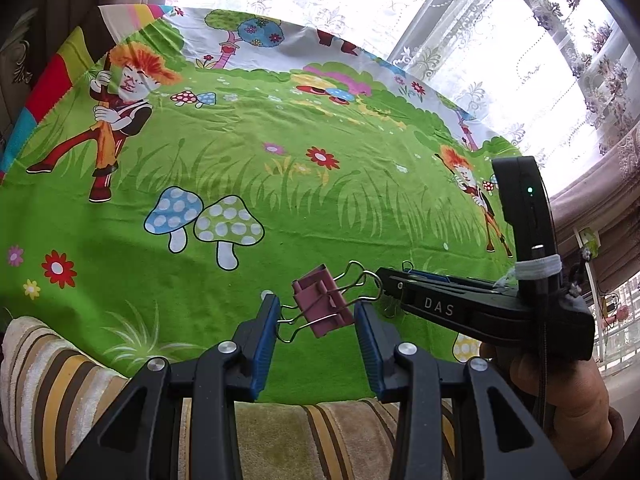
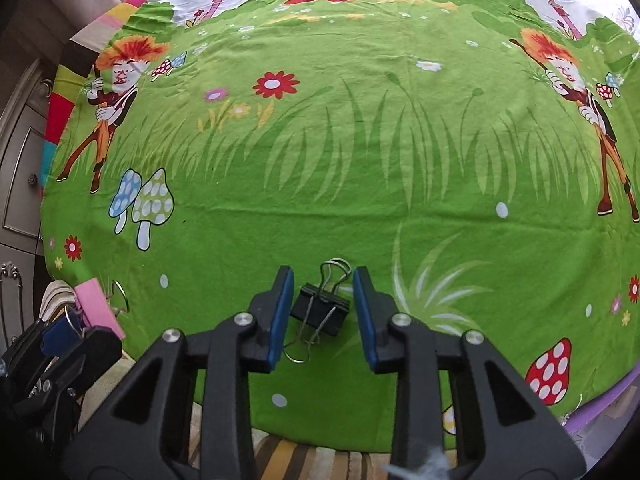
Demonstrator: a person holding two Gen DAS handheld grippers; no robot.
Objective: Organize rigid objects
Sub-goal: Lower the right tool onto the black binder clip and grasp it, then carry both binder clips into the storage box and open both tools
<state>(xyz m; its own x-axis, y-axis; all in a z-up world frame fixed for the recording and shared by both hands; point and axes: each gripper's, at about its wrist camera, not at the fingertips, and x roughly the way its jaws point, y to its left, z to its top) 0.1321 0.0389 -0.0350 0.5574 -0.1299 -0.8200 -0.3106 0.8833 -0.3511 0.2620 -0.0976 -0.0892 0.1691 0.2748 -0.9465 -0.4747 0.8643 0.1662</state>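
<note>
A pink binder clip (image 1: 322, 304) sits tilted between the blue pads (image 1: 266, 344) of my left gripper (image 1: 316, 305). The gripper is shut on it, with one wire handle against the left pad. In the right wrist view a black binder clip (image 2: 320, 314) sits crosswise between the pads of my right gripper (image 2: 323, 276), which is shut on it just above the green cloth (image 2: 360, 160). Its wire handles stick out front and back. The right gripper (image 1: 386, 280) reaches in from the right, its tip close to the pink clip's handle. The left gripper (image 2: 72, 332) and the pink clip (image 2: 100, 312) show at the lower left.
The cartoon-printed green cloth (image 1: 240, 160) covers the whole work surface. A striped towel (image 1: 60, 380) lies along its near edge. A window with lace curtains (image 1: 520, 40) stands behind, a grey cabinet (image 2: 20, 180) to the left. A hand (image 1: 560, 392) holds the right gripper.
</note>
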